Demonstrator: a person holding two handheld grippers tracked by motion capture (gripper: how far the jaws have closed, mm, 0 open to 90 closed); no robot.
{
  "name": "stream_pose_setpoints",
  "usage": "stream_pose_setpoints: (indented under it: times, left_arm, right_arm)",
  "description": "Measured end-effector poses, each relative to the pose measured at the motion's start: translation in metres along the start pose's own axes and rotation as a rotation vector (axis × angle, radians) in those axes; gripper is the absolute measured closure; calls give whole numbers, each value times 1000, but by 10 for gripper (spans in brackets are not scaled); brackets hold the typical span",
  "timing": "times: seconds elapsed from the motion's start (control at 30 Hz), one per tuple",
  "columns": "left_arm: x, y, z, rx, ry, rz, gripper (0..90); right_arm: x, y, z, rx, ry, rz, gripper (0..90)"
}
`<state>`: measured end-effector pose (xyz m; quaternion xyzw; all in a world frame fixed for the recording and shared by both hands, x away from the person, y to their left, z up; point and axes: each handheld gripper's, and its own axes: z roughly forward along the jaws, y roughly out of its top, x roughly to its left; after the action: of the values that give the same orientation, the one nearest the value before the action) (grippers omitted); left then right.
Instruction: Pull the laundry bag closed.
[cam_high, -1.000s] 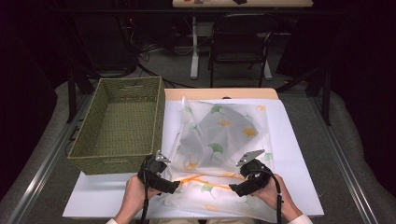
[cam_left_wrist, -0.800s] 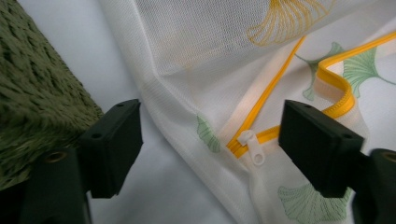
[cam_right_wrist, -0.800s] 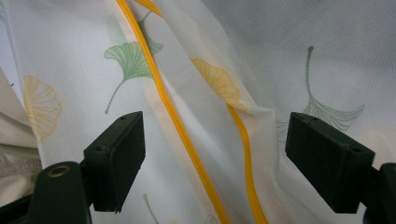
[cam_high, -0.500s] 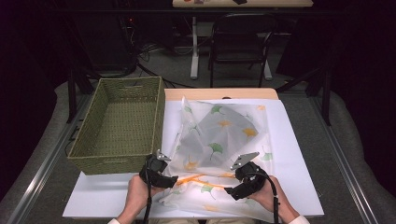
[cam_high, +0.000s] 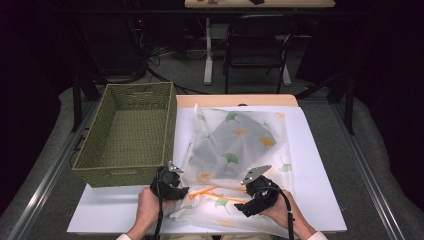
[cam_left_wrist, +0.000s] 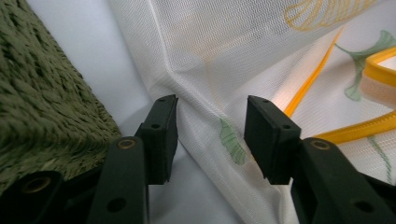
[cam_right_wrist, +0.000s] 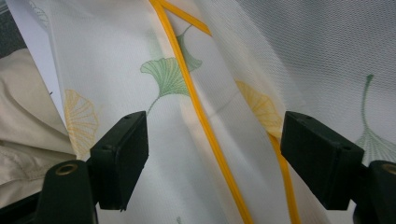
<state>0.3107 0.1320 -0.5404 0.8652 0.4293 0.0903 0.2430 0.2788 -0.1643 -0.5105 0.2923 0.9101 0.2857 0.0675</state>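
The leaf-printed mesh cloth (cam_high: 235, 160) lay along the table's (cam_high: 320, 165) near edge. The left gripper's (cam_left_wrist: 211, 133) jaws had just been closing around a fold, pads apart; the right gripper (cam_right_wrist: 212, 154) gaped wide over it.

The sheer cloth (cam_high: 235, 150) is white mesh printed with ginkgo leaves in green and yellow-orange, and it carries a bright orange-yellow edging (cam_right_wrist: 205, 126) that runs across it in narrow lines. The woven basket (cam_high: 131, 131) beside it is a dull olive green, and both sit on a plain white board (cam_high: 315, 165) over a light wood tabletop (cam_high: 235, 100). Both grippers are black, the left gripper (cam_left_wrist: 210, 133) and the right gripper (cam_right_wrist: 215, 156), each with a grey plate on top.
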Motion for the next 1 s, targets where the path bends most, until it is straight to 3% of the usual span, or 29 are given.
stream_pose_setpoints:
  times: [0.1, 0.3, 0.4, 0.63, 0.67, 0.8, 1.0]
  left_arm:
    - [-1, -2, 0, -16, 15, 19, 617]
    - [-3, -5, 0, -38, 1, 41, 743]
    - [1, -5, 0, -44, -11, 49, 862]
    - [5, -7, -7, -55, -24, 51, 884]
    - [3, -10, -18, -83, -15, 52, 884]
    - [-5, -16, -28, -101, -10, 76, 872]
    - [-6, -18, -20, -31, -14, 79, 722]
  right_arm:
    - [1, 1, 1, -7, 10, -6, 246]
    - [4, 4, 2, -17, 19, -11, 267]
    - [5, 5, 3, -21, 25, 0, 281]
    - [4, 6, 5, -21, 41, 2, 295]
    - [4, 6, 5, -21, 41, 2, 334]
    - [4, 6, 6, -28, 52, -1, 339]
    - [7, 9, 7, -27, 61, -20, 357]
